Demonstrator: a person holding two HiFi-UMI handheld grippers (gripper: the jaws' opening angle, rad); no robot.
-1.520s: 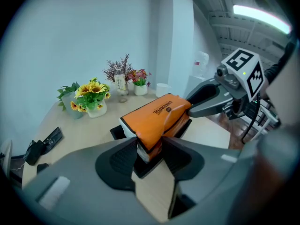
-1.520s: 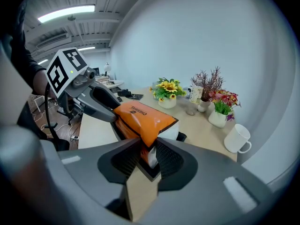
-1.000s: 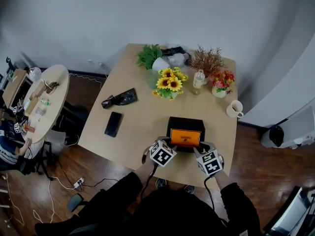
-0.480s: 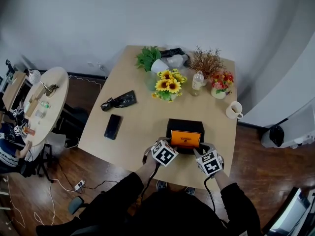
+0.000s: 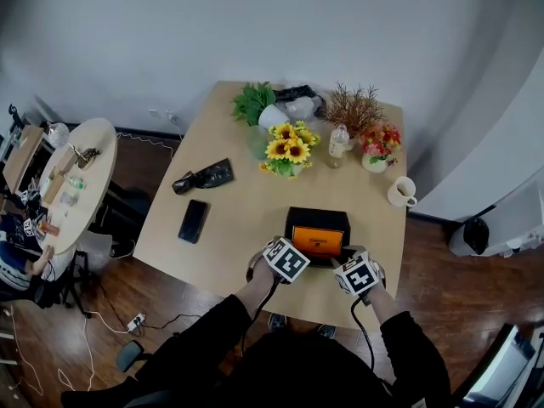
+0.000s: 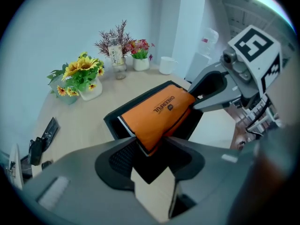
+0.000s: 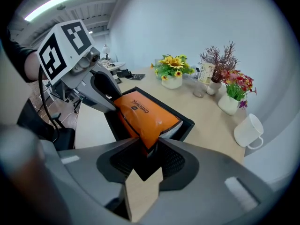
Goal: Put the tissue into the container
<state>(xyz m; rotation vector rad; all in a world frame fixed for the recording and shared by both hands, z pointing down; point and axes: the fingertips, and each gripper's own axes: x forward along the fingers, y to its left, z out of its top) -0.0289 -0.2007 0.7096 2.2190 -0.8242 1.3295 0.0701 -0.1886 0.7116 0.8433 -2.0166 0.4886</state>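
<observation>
Tissue pack [image 5: 319,240] over black container [image 5: 316,214], near corners pinched by left claw [image 6: 150,146], right claw [image 7: 149,146]; jaws just easing open.

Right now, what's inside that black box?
An orange tissue pack fills most of the box, with its near edge sticking out over the rim. Anything beneath the pack is covered.

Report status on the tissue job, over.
Jaws of left gripper and right gripper pinch tissue pack corners, just easing open. Pack down in black container. Nothing blocking.
</observation>
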